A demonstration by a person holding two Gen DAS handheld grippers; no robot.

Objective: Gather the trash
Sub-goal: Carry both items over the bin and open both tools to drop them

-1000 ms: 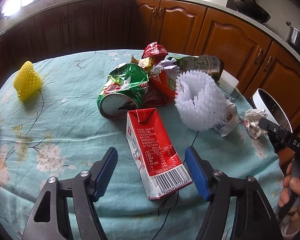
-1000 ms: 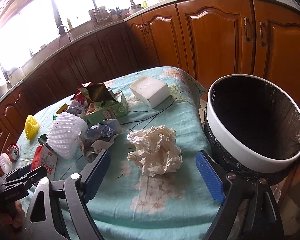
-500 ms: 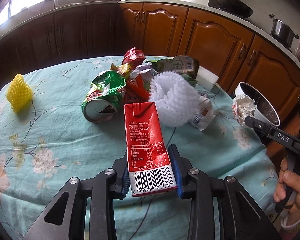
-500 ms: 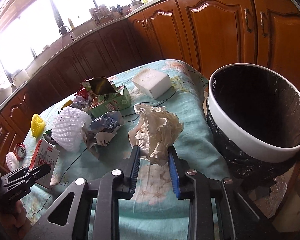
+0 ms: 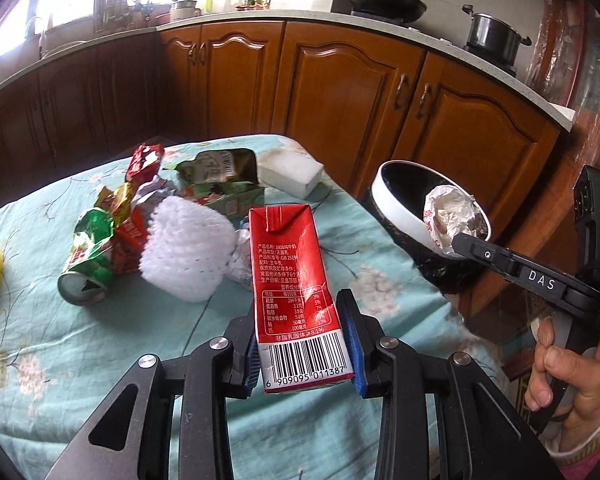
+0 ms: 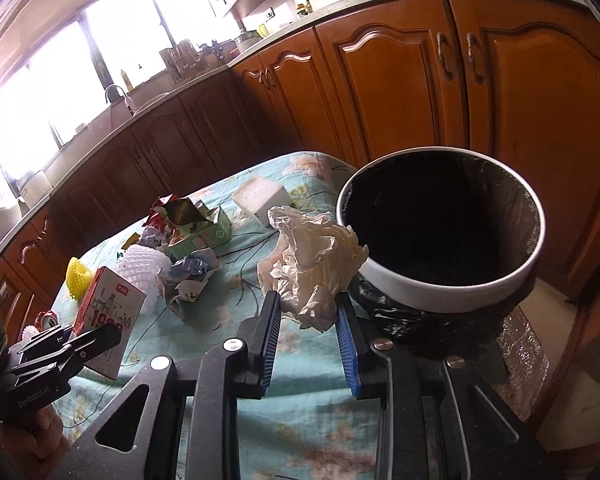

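You are gripping the red milk carton (image 5: 300,300) by its bottom end in your left gripper (image 5: 305,354), both pads pressing its sides, and it is standing up clear of the table (image 5: 40,340). Your right gripper (image 6: 309,346) is pinching the crumpled paper (image 6: 308,264) at its lower edge, at nine o'clock of the bin (image 6: 452,294). The carton is being held low and could tip out of the pads if you are swinging it fast. The paper is hanging on by a thin fold and may be slipping free short of the rim. From the carton, the crushed green can (image 5: 86,268) is lying at nine o'clock, the white foam net (image 5: 188,256) just beside it, the white block (image 5: 292,172) at twelve. Your right gripper is standing between the carton and the bin, so both arms may be colliding there.
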